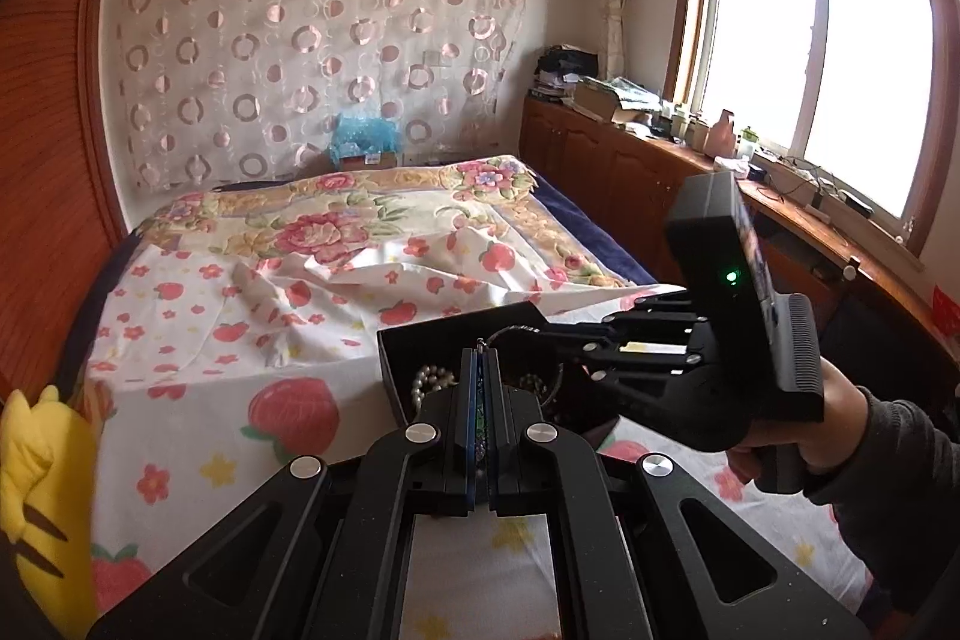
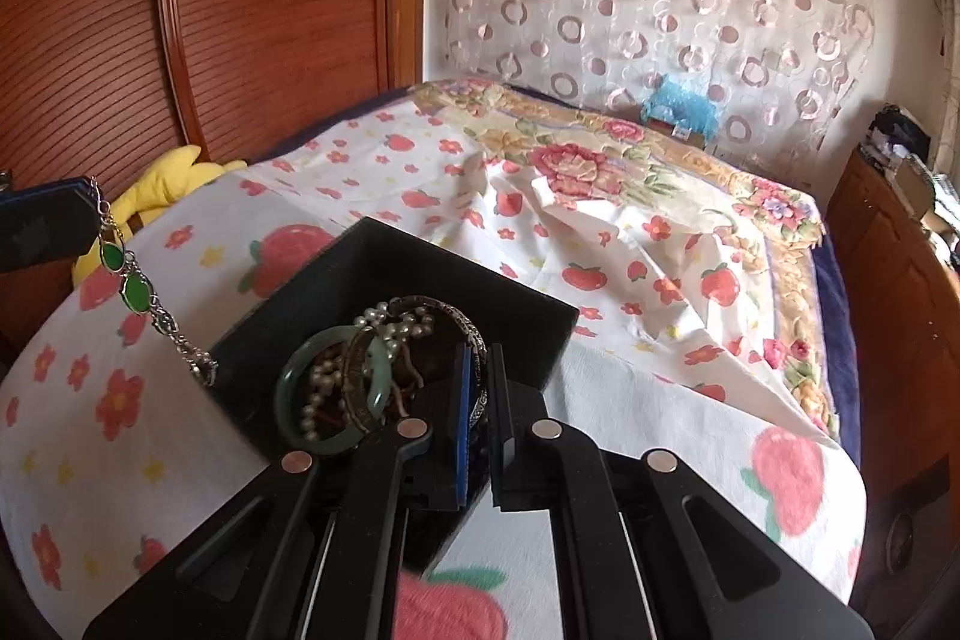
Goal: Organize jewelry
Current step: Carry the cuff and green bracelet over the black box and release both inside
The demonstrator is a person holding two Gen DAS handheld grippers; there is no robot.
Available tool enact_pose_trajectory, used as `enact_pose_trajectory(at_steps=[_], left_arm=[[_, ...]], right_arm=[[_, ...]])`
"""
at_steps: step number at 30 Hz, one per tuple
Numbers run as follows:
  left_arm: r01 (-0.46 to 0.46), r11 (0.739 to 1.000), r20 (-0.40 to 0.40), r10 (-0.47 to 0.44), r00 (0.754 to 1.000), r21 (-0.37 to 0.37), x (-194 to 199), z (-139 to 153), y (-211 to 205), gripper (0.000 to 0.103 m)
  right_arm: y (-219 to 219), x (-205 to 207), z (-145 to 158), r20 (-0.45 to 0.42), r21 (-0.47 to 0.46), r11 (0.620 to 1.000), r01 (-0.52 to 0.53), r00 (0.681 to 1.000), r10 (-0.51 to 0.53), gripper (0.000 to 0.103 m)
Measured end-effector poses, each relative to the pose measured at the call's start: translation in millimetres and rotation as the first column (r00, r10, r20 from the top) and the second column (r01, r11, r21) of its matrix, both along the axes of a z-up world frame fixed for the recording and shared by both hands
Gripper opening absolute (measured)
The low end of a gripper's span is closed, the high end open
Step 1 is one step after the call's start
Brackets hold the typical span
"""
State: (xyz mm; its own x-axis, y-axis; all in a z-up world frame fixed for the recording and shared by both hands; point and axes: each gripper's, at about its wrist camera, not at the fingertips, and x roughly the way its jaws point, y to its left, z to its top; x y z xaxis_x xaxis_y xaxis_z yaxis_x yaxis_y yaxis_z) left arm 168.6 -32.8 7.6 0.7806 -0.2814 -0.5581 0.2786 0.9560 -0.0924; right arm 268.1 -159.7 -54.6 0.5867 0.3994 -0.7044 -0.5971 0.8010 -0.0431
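A black open box (image 2: 384, 250) sits on the strawberry-print sheet. In it lie a jade bangle (image 2: 288, 388) and pearl strands (image 2: 390, 325). My right gripper (image 2: 477, 358) is over the box, shut on an ornate silver bangle (image 2: 444, 310) whose band runs between the pads. In the left wrist view the right gripper (image 1: 543, 334) reaches in from the right above the box (image 1: 420, 340), held by a hand in a dark sleeve (image 1: 840, 430). My left gripper (image 1: 480, 358) is shut on a silver chain bracelet with green stones (image 1: 480, 424). The bracelet (image 2: 135, 289) dangles from the left gripper (image 2: 78, 202) left of the box.
A yellow plush toy (image 1: 36, 460) lies at the bed's left edge by the wooden headboard (image 2: 240, 10). A floral blanket (image 1: 336, 226) covers the far half of the bed. Wooden cabinets (image 1: 630, 172) with clutter run under the window on the right.
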Motion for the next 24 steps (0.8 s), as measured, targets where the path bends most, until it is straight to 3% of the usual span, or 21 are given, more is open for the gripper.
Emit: enact_pose_trajectory(at_steps=[9,24], left_arm=[[0.007,1.0,-0.03,-0.006,1.0,0.017,24.7,-10.2,-6.7,0.001],[-0.004,0.998,-0.042,0.007,0.999,0.057,41.1,-13.1,-20.8,0.002]], right_arm=[[-10.9,12.3,2.6,-0.017,0.08,0.997,-0.001,1.0,0.003,0.006],[-46.5,-28.2,11.4,0.012,0.099,0.995,0.023,1.0,-0.024,0.006]])
